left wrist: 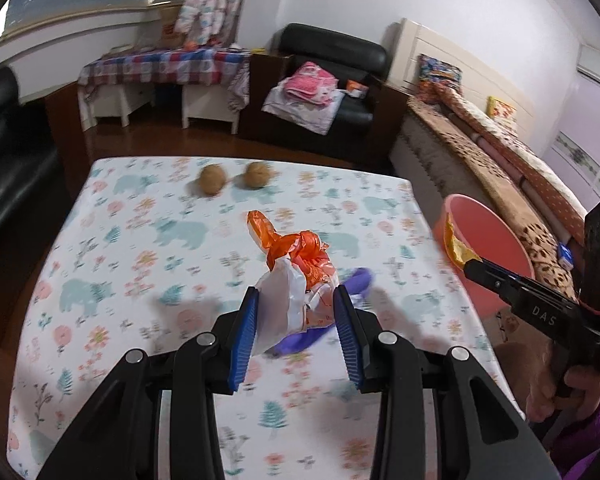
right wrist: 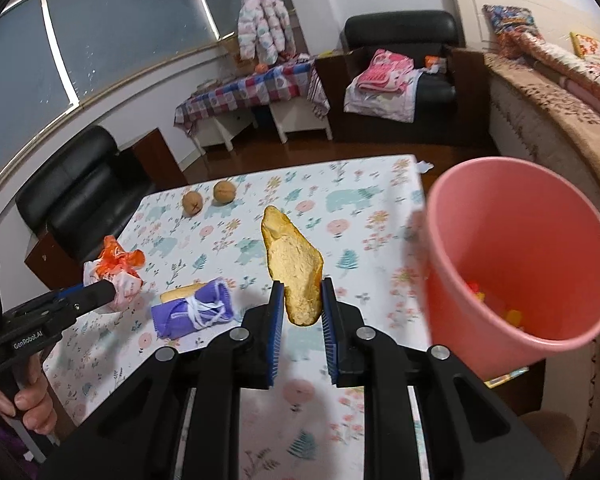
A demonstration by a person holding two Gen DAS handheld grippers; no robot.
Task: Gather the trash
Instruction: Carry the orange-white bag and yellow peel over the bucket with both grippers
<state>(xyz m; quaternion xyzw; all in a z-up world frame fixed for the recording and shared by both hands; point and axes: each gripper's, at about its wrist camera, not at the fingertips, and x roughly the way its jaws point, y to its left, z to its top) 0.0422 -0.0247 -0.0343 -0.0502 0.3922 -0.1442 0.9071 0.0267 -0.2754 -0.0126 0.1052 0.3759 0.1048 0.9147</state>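
Note:
My left gripper [left wrist: 296,292] is shut on a crumpled white and orange plastic bag [left wrist: 296,264], which stands up between the blue pads over the floral table [left wrist: 140,240]. My right gripper [right wrist: 302,284] is shut on a yellow peel [right wrist: 294,256] that sticks up from its pads. A pink bucket [right wrist: 520,248] stands just right of the peel, with a few bright scraps at its bottom. In the left wrist view the right gripper [left wrist: 470,266] holds the peel [left wrist: 456,246] at the bucket's [left wrist: 496,240] near rim. The left gripper [right wrist: 108,290] with its bag [right wrist: 116,266] shows at the left of the right wrist view.
A purple bundle [right wrist: 192,312] tied with white string lies on the table between the grippers, a yellowish piece [right wrist: 178,293] behind it. Two brown round fruits [right wrist: 192,203] [right wrist: 224,192] sit near the far edge. A bed runs along the right, black armchairs beyond.

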